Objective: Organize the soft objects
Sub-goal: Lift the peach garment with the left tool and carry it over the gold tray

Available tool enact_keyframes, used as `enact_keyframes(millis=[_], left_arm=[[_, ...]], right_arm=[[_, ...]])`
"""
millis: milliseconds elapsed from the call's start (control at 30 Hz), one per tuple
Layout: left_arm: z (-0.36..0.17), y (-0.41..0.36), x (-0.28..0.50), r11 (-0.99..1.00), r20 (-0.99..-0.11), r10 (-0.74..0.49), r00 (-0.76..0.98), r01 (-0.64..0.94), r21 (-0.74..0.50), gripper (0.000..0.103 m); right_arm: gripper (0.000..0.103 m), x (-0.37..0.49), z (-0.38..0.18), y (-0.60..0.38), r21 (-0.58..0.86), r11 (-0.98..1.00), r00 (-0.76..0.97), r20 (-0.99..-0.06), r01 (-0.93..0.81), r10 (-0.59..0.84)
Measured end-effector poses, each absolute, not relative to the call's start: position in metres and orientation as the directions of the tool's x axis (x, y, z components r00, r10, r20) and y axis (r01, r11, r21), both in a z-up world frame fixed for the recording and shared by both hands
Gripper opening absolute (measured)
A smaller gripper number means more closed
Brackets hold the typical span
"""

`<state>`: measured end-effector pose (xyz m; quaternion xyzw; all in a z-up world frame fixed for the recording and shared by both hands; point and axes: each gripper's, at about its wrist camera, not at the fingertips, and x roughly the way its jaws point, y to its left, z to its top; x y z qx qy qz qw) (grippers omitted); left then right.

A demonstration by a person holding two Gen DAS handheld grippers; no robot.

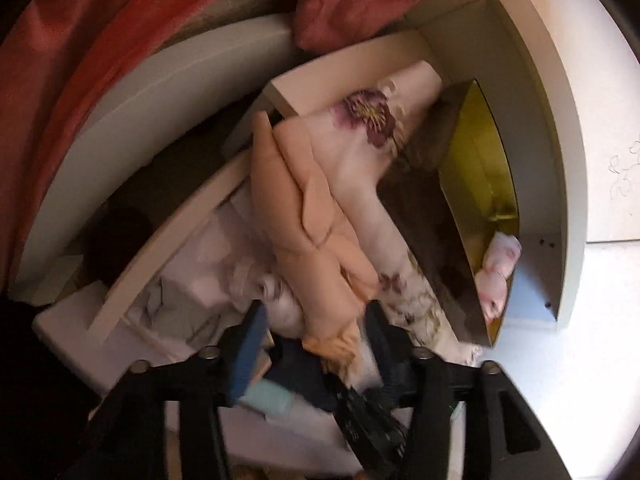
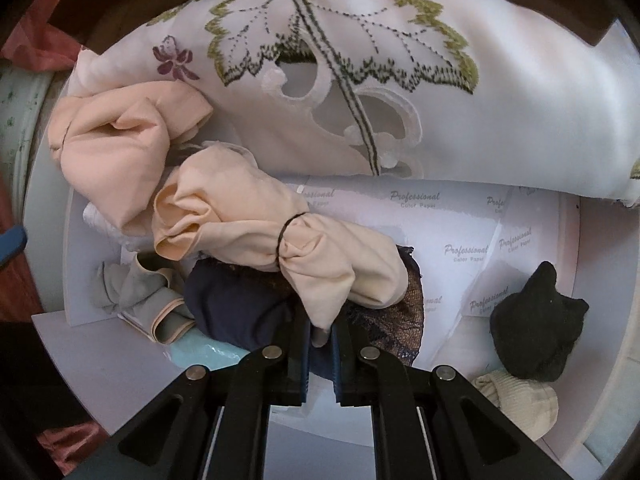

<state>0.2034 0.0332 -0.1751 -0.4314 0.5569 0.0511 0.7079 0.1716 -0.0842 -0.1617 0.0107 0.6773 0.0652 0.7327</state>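
My right gripper (image 2: 320, 334) is shut on the end of a peach cloth bundle (image 2: 256, 224) tied with a black band, over a white drawer (image 2: 560, 240) lined with printed paper. A second peach bundle (image 2: 116, 140), a white embroidered cloth (image 2: 500, 112), a navy garment (image 2: 236, 304), a grey sock (image 2: 132, 292) and a black sock (image 2: 536, 328) lie in the drawer. My left gripper (image 1: 312, 320) is open, its fingers on either side of the peach cloth (image 1: 316, 236) above the drawer. The floral white cloth (image 1: 372, 148) lies beside it.
A beige sock (image 2: 520, 400) lies at the drawer's front right. A white cabinet side (image 1: 552, 120) with a yellow-lined compartment (image 1: 476, 172) holding pink rolled items (image 1: 500, 268) stands on the right. Red fabric (image 1: 80, 60) hangs at the left.
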Motion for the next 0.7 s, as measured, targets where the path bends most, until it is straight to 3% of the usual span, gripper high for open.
enact_keyframes(millis=[400, 500, 700], left_arm=[[-0.211, 0.024, 0.235, 0.640, -0.854, -0.365, 0.370, -0.567, -0.519, 0.052], [-0.210, 0.016, 0.242, 0.703, -0.862, -0.346, 0.371, -0.506, -0.500, 0.028], [-0.188, 0.015, 0.230, 0.739, -0.864, -0.336, 0.374, -0.464, -0.488, 0.019]], right_arm=[[0.009, 0.175, -0.137, -0.086, 0.112, 0.991, 0.072, -0.990, -0.075, 0.117], [0.009, 0.175, -0.137, -0.085, 0.107, 0.991, 0.074, -0.991, -0.077, 0.113], [0.009, 0.174, -0.138, -0.083, 0.099, 0.992, 0.077, -0.991, -0.081, 0.105]])
